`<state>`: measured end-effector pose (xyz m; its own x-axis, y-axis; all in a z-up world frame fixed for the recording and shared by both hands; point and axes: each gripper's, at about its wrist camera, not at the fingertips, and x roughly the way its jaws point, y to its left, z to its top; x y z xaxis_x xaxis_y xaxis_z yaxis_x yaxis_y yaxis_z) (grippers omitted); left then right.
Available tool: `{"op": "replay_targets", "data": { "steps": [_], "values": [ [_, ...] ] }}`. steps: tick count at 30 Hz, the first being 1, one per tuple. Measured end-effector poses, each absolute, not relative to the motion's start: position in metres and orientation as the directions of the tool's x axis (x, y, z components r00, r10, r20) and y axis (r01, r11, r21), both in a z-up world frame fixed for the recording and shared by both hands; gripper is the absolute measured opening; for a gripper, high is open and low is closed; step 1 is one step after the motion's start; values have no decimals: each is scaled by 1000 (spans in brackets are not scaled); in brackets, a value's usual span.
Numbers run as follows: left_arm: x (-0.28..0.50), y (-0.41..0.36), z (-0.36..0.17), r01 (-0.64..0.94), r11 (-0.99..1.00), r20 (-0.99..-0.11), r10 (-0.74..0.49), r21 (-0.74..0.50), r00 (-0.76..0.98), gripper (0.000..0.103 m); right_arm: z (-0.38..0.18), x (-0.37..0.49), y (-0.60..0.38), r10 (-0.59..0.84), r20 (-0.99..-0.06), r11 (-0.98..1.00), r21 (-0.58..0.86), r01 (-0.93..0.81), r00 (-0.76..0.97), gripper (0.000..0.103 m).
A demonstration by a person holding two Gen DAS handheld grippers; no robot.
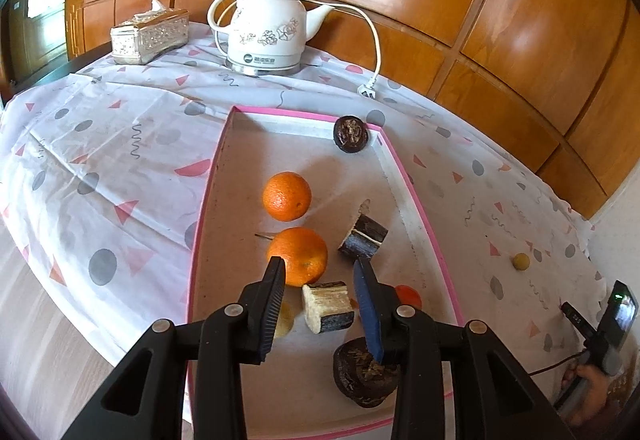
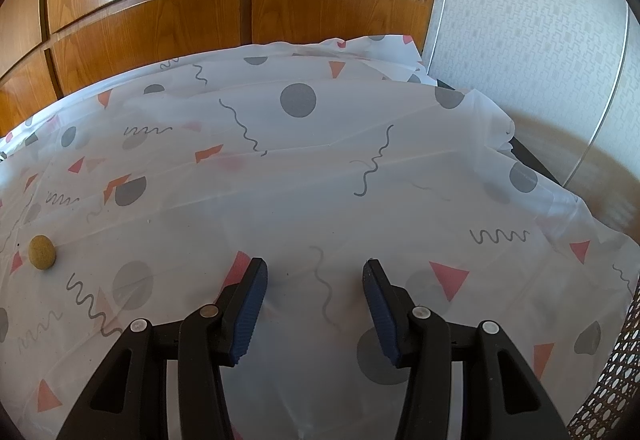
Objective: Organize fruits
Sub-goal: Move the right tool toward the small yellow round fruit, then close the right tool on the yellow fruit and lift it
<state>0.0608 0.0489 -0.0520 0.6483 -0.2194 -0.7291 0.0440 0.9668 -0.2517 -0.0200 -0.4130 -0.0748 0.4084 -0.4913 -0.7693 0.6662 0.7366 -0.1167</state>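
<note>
Two oranges sit in the middle of the left wrist view, inside a shallow pink-rimmed tray (image 1: 416,196) that lies on the bench (image 1: 100,168) with its patterned cloth. The upper orange (image 1: 286,196) is well clear of the left gripper (image 1: 320,272); the lower orange (image 1: 298,255) lies just beyond the tips. The jaws stand apart with nothing pressed between them, so the gripper holds nothing. A cut sugarcane piece (image 1: 327,306) with a pale end lies between and below the tips, and a second dark sugarcane piece (image 1: 363,237) lies to the right of the lower orange. A dark round fruit (image 1: 351,133) rests at the tray's far right corner, and another dark fruit (image 1: 366,376) sits low in the frame, partly behind the right finger. A small yellow ball-like fruit (image 1: 521,261) lies on the cloth outside the tray, at right. At the top stand a white kettle (image 1: 267,32) and a silver tissue box (image 1: 150,36).

In the right wrist view, the right gripper (image 2: 316,272) hovers over bare cloth, its jaws open and empty. The small yellow fruit (image 2: 41,252) lies at the left edge, well apart from the tips.
</note>
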Motion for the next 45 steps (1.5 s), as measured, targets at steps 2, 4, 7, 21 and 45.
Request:
{"op": "replay_targets", "data": {
  "steps": [2,4,7,21,45],
  "values": [
    [60,50,-51,41,967,-726,-217,-252,652,36,-73,-20,-414,-482,-777,736,-107,669,405,50],
    [60,51,-49,39,968,-722,-212,-249,658,36,-71,-18,-414,-459,-789,740,-85,667,409,50],
    [60,53,-47,28,967,-718,-207,-253,664,36,-71,-12,-409,-427,-800,763,-67,643,423,50],
    [60,93,-50,-138,951,-719,-111,-278,686,46,-59,10,-387,-235,-821,821,118,558,520,50],
    [60,107,-62,-190,940,-745,-92,-285,660,47,-67,94,-294,-71,-834,975,57,213,548,28]
  ]
}}
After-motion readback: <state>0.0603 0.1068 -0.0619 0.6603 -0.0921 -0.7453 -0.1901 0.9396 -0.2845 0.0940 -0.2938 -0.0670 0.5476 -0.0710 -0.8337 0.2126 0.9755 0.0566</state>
